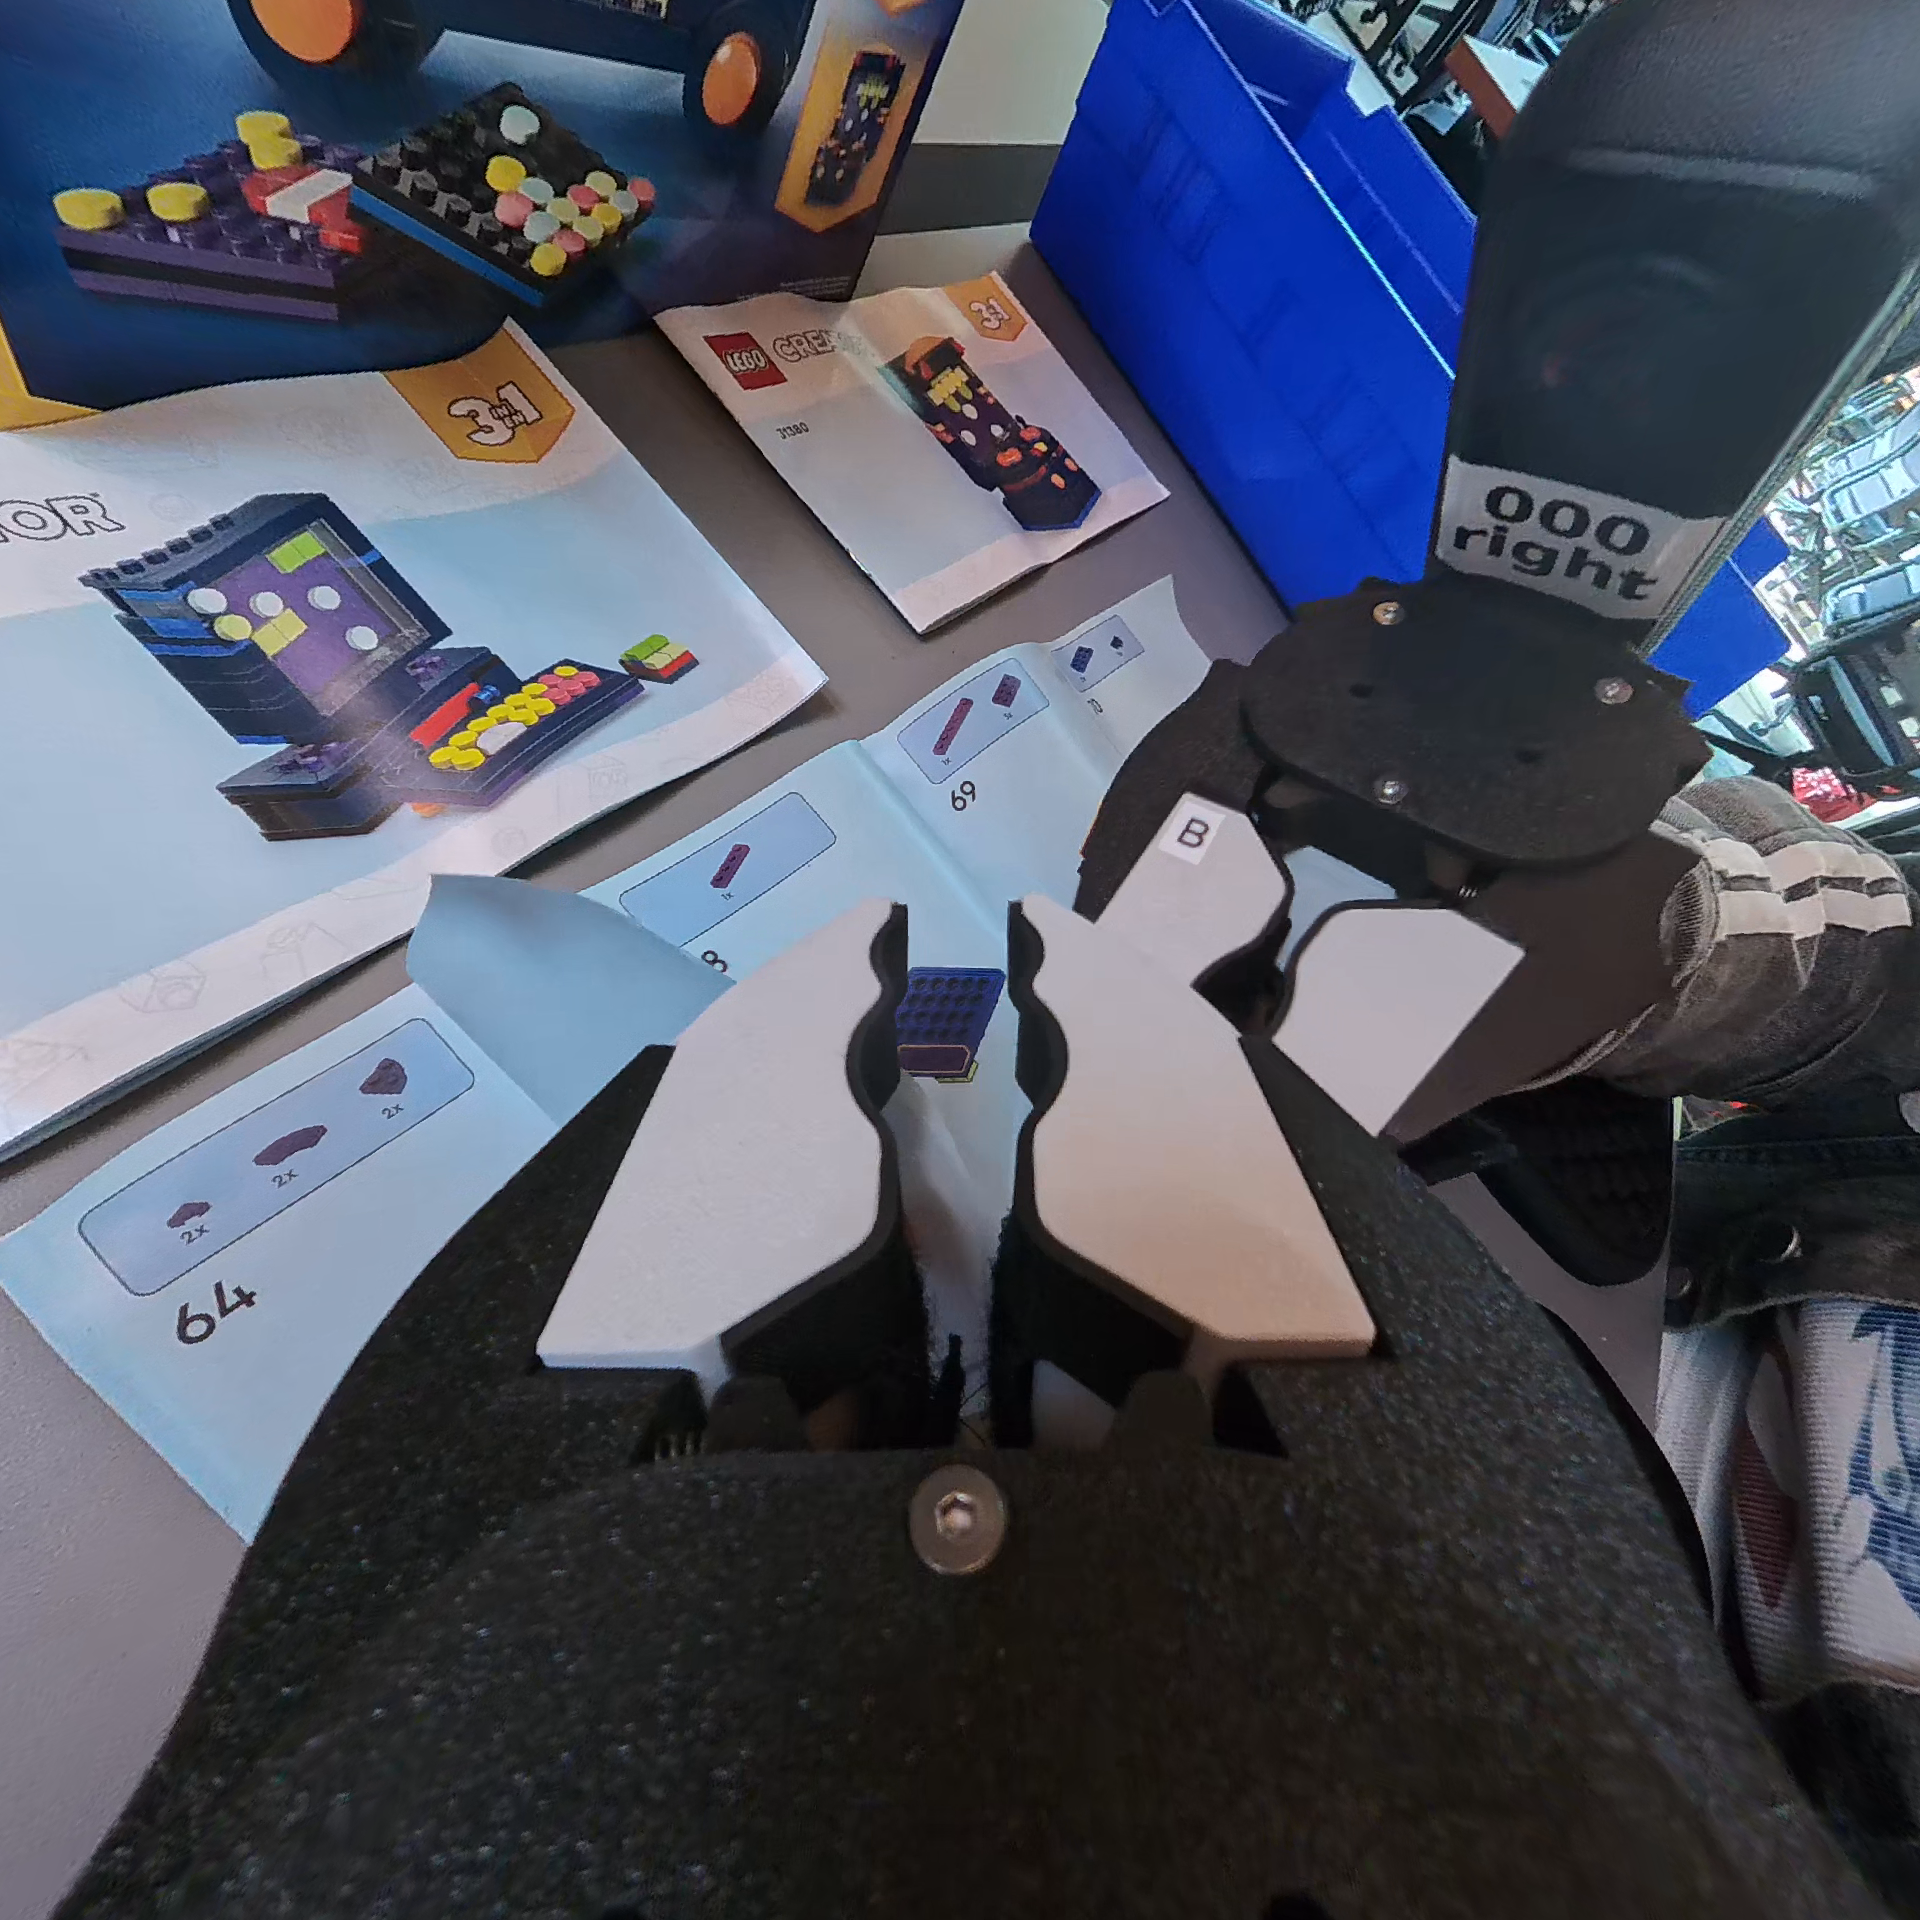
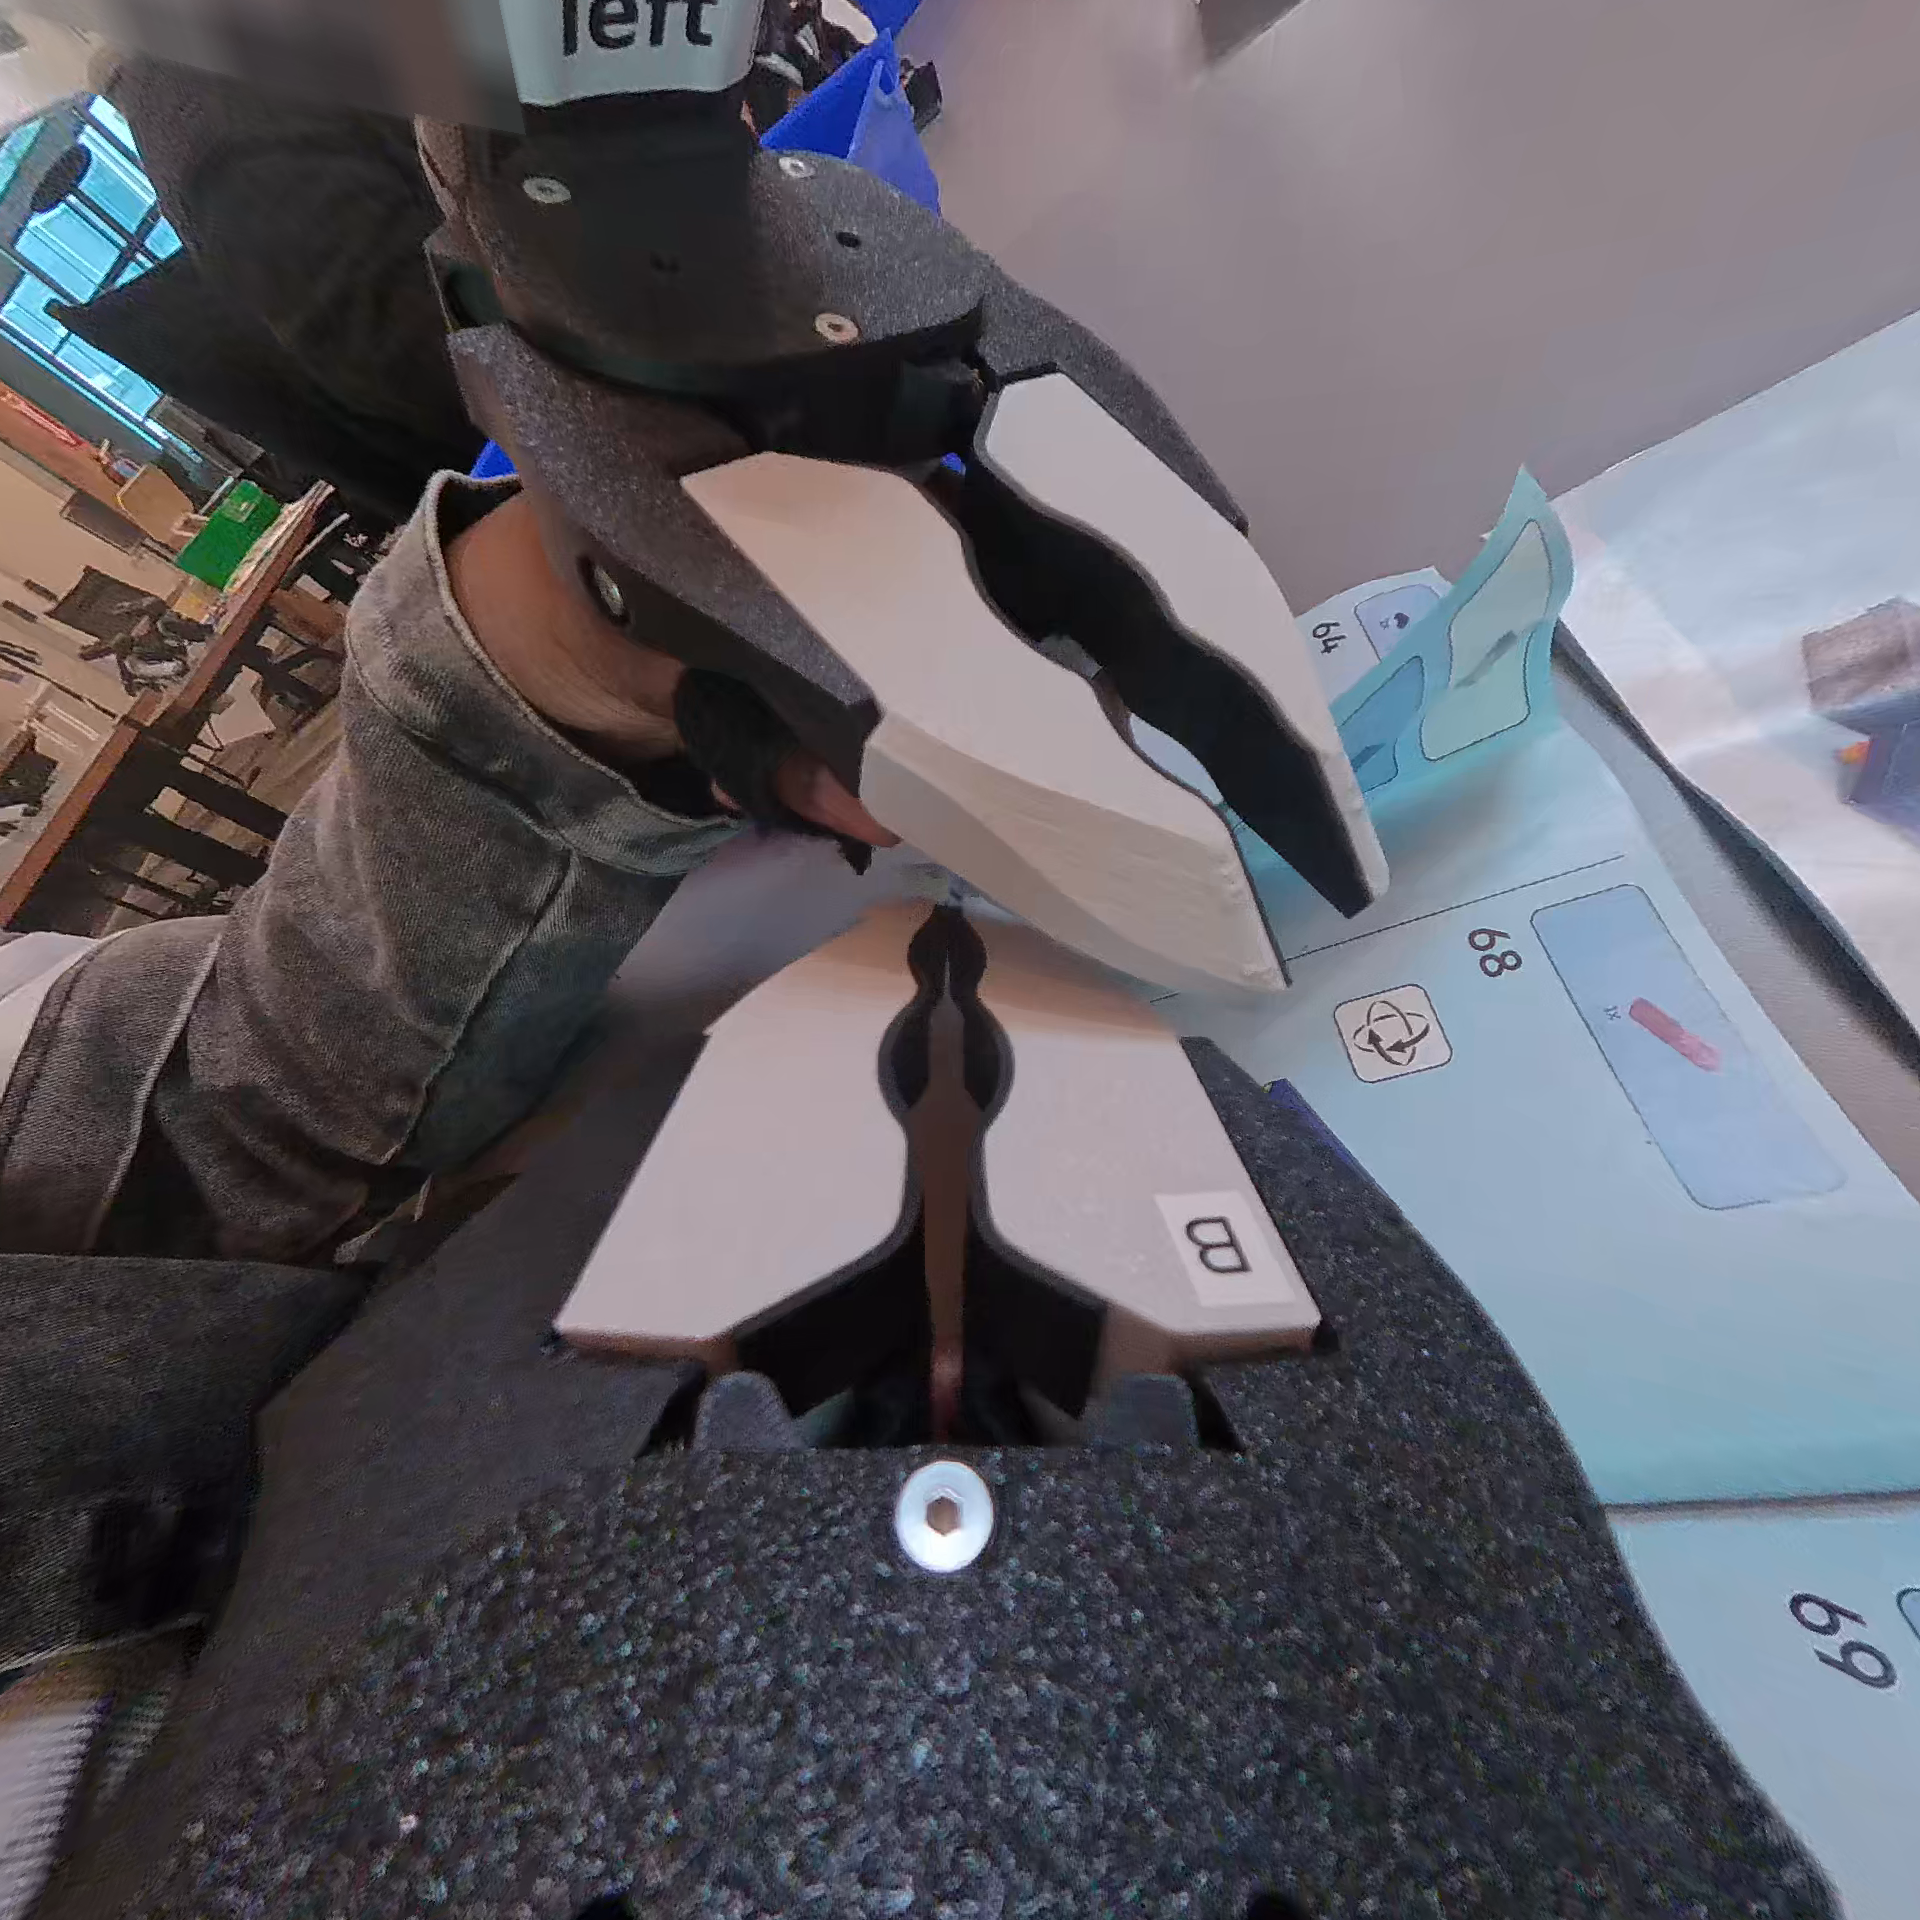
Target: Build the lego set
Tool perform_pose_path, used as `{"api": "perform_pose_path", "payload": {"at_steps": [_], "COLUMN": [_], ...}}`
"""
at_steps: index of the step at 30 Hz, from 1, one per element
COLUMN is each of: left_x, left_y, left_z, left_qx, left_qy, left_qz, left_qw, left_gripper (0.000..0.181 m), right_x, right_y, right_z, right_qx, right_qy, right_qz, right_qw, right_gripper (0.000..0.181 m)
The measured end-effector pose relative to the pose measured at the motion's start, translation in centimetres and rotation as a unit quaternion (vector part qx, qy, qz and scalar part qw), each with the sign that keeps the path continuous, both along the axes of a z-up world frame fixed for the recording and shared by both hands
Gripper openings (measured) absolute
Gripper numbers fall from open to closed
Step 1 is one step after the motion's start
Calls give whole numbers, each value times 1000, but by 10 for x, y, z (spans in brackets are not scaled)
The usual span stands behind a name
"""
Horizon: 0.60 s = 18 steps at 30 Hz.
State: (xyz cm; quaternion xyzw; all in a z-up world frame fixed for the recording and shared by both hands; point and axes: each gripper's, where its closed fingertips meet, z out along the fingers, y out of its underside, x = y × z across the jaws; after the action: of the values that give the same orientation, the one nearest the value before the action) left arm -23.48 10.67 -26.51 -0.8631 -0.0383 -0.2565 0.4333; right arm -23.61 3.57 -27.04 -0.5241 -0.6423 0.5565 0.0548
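Open instruction booklet point(image 1: 582, 1049) flat on table, one page curling

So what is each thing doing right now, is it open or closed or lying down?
Left hand-held gripper: open, nothing between its fingers, over the open booklet.
Right hand-held gripper: shut, nothing visibly held.
Open booklet: lying open on the table, one page curled up.
Big booklet: closed, lying flat.
Small booklet: closed, lying flat.
Blue bin: upright, contents hidden.
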Motion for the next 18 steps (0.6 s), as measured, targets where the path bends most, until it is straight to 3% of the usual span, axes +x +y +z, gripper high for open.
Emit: {"api": "perform_pose_path", "payload": {"at_steps": [12,18], "left_x": [-17,-47], "left_y": [-8,-24], "left_z": [10,22], "left_qx": [8,6], "left_qy": [28,103], "left_qz": [29,83], "left_qw": [999,991], "left_gripper": [19,20], "right_x": [7,32], "right_y": [11,38], "right_z": [10,21], "right_qx": [9,28], "right_qy": [15,23], "right_qz": [-10,-37], "right_qw": [1000,999], "right_gripper": [0,0]}}
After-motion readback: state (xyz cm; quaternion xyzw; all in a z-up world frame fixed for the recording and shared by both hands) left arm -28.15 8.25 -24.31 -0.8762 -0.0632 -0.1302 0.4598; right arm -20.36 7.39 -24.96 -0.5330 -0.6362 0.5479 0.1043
